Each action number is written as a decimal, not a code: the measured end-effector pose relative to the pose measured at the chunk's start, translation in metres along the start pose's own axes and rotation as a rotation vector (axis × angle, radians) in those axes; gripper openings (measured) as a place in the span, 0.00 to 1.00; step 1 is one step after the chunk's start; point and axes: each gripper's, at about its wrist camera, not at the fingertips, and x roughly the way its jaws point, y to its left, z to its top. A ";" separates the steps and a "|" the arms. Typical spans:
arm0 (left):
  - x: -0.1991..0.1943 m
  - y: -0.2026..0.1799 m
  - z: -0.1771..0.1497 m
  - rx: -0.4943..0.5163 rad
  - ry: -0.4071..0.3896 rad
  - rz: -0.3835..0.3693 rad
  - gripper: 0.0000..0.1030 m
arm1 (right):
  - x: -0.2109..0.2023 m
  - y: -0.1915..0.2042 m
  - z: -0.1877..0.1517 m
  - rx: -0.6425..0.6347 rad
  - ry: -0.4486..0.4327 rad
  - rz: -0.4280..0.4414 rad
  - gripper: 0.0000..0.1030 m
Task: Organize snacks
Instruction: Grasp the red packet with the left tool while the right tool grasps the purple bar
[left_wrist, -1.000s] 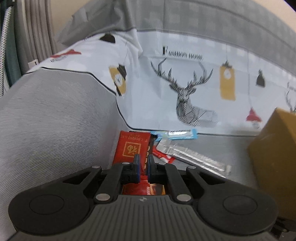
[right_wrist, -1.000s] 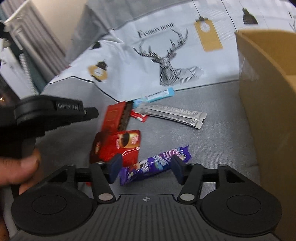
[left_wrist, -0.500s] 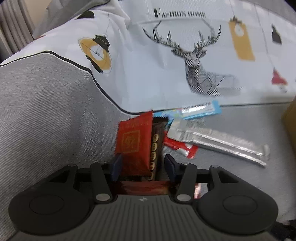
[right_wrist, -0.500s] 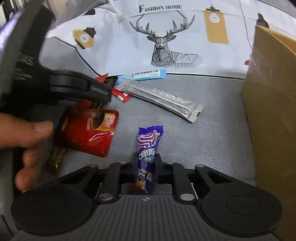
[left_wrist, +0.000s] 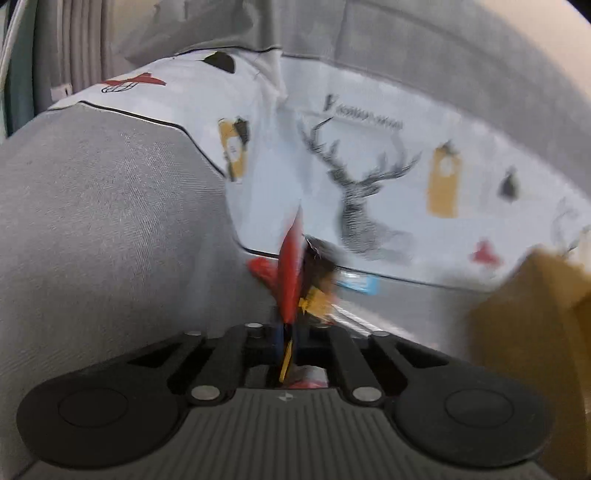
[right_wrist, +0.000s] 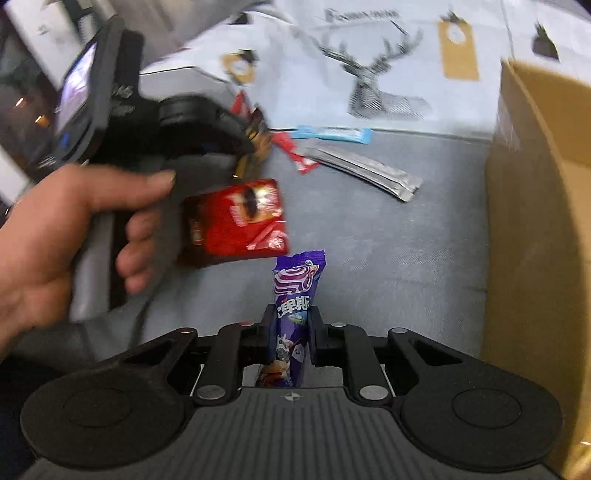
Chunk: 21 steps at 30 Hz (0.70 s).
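My left gripper (left_wrist: 287, 334) is shut on a flat red packet (left_wrist: 290, 273) that stands edge-on between its pads. A dark brown packet (left_wrist: 316, 264) sits pressed against it. The view is blurred. In the right wrist view a hand (right_wrist: 55, 229) holds that gripper at the left, with the same packets (right_wrist: 255, 125) sticking out of it. Just under it is a red coffee packet (right_wrist: 240, 221); I cannot tell whether it lies on the seat. My right gripper (right_wrist: 293, 314) is shut on a purple snack bar (right_wrist: 297, 280), which points away from me above the grey seat.
A blue stick packet (right_wrist: 332, 133), a small red sachet (right_wrist: 295, 151) and silver sachets (right_wrist: 365, 170) lie on the grey sofa seat (right_wrist: 406, 258). An open cardboard box (right_wrist: 535, 221) stands at the right. A deer-print cushion (left_wrist: 369, 166) leans behind.
The left gripper opened around the red and brown packets, shut on them and lifted them. The right gripper shut on the purple bar and raised it off the seat.
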 end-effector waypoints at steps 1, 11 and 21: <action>-0.010 -0.002 -0.002 -0.015 -0.007 -0.031 0.03 | -0.007 0.004 -0.003 -0.022 -0.003 0.005 0.17; -0.024 0.000 -0.057 -0.145 0.338 -0.154 0.04 | 0.002 0.007 -0.027 0.012 0.028 -0.030 0.18; -0.003 -0.003 -0.059 -0.017 0.390 -0.001 0.39 | 0.025 0.001 -0.030 -0.014 0.092 -0.095 0.21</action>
